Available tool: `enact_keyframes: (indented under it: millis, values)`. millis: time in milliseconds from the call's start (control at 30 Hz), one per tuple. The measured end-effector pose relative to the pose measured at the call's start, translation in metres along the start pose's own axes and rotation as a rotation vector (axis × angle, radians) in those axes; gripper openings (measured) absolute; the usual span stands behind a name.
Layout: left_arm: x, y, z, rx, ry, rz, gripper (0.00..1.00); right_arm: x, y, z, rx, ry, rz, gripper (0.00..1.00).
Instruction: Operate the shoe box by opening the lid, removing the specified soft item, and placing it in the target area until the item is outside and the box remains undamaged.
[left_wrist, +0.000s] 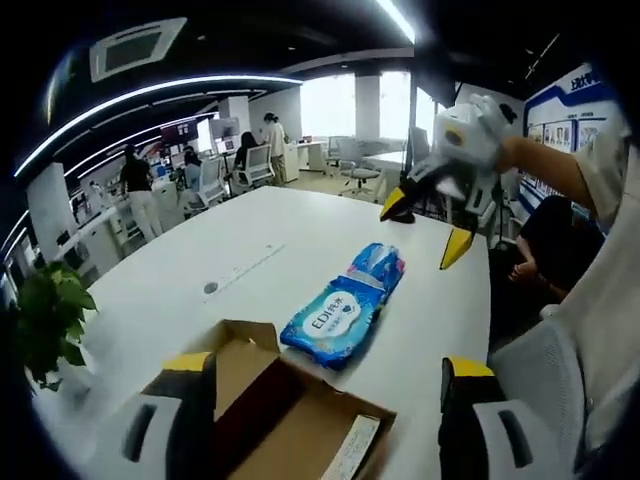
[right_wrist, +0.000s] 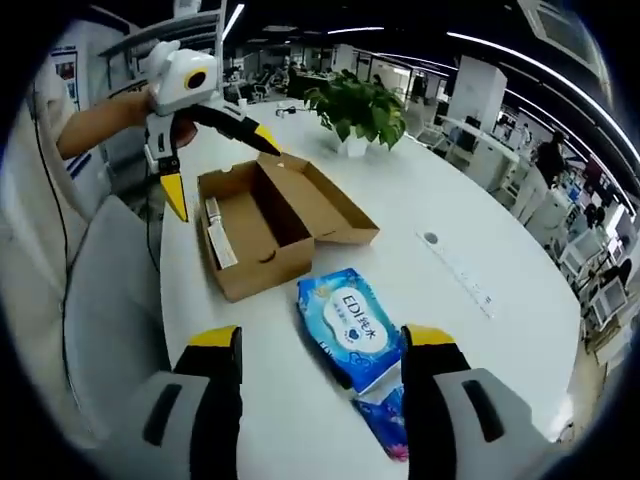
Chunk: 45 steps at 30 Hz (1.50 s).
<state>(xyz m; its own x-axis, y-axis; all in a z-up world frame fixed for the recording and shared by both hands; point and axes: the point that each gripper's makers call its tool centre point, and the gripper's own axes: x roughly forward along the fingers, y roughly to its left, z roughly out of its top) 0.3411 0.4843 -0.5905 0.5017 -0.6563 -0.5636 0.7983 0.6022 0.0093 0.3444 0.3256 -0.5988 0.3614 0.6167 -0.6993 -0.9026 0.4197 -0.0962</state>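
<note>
The brown cardboard shoe box lies open on the white table, its lid folded flat to the side. A blue soft wipes pack rests on the table beside the box, outside it. My right gripper hovers open just above the pack, one jaw on each side. My left gripper hangs open over the box's far end. In the left gripper view the box sits between my open left gripper jaws, the pack lies beyond, and the right gripper is open above the pack's far end.
A potted plant stands on the table past the box. A grey chair and a person's arm are at the table edge. A white paper strip lies inside the box. Desks and people stand farther back.
</note>
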Motion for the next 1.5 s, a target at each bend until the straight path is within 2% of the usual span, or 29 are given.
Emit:
enact_keyframes:
  millis: [433, 733, 1100, 1367, 1500]
  values:
    - [-0.049, 0.023, -0.018, -0.083, -0.056, 0.111, 1.00, 0.031, 0.033, 0.032, -0.120, 0.002, 0.100, 0.61]
    - [-0.078, 0.033, -0.035, -0.115, -0.056, 0.176, 1.00, 0.048, 0.047, 0.044, -0.195, 0.024, 0.160, 0.61]
    - [-0.106, 0.049, -0.051, -0.150, -0.067, 0.233, 1.00, 0.067, 0.059, 0.051, -0.259, 0.053, 0.223, 0.60]
    - [-0.122, 0.053, -0.063, -0.173, -0.076, 0.271, 1.00, 0.083, 0.076, 0.047, -0.328, 0.102, 0.314, 0.59]
    - [-0.128, 0.055, -0.067, -0.188, -0.082, 0.284, 1.00, 0.090, 0.080, 0.048, -0.346, 0.113, 0.338, 0.58]
